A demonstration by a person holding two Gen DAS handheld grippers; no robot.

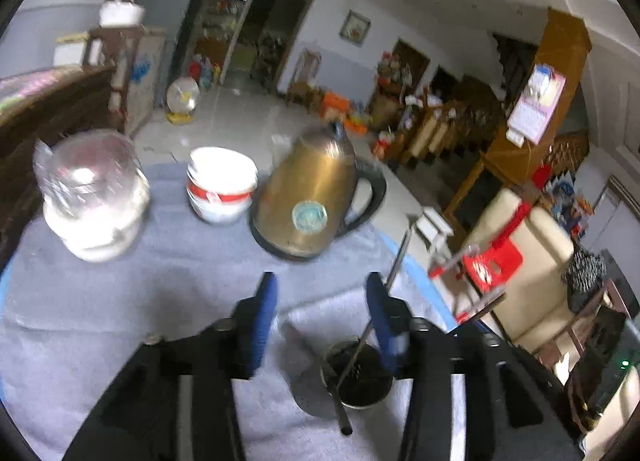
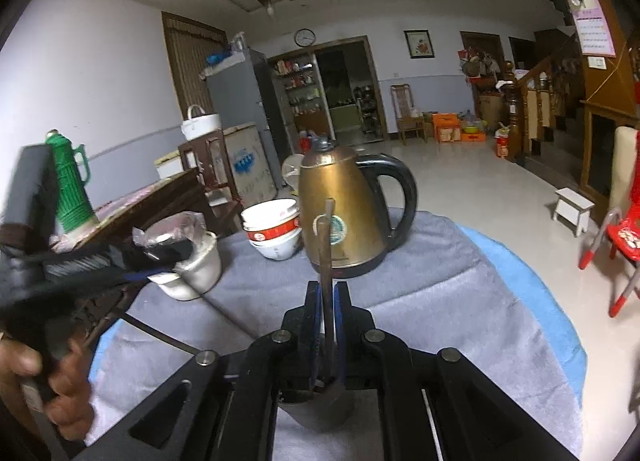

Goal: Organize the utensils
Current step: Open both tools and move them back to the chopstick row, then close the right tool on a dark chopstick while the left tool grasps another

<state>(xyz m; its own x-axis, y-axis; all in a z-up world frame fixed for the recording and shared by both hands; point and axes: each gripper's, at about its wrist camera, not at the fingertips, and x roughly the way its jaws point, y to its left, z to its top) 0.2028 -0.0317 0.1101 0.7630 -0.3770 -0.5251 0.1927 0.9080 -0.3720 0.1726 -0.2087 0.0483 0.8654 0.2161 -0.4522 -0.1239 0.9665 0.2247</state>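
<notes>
So far, one chopstick [image 1: 362, 345] leans in the holder cup [image 1: 358, 375], which sits low between the wide-spread fingers of the left tongs [image 1: 320, 293]. The right tongs [image 2: 329, 293] are pinched narrow on another chopstick [image 2: 327, 257], which stands upright between the pads. Beyond both tongs stand the kettle [image 2: 344, 205] and stacked bowls [image 2: 274, 231] on the table [image 2: 440, 281]. By my judgement, one piece is stowed and the held one remains; I cannot tell of any others.

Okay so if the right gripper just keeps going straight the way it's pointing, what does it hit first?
Most likely the brass kettle. The right gripper, shut on a thin utensil handle, points straight at its body across bare grey cloth. Depth is hard to judge, but nothing else sits between.
</notes>
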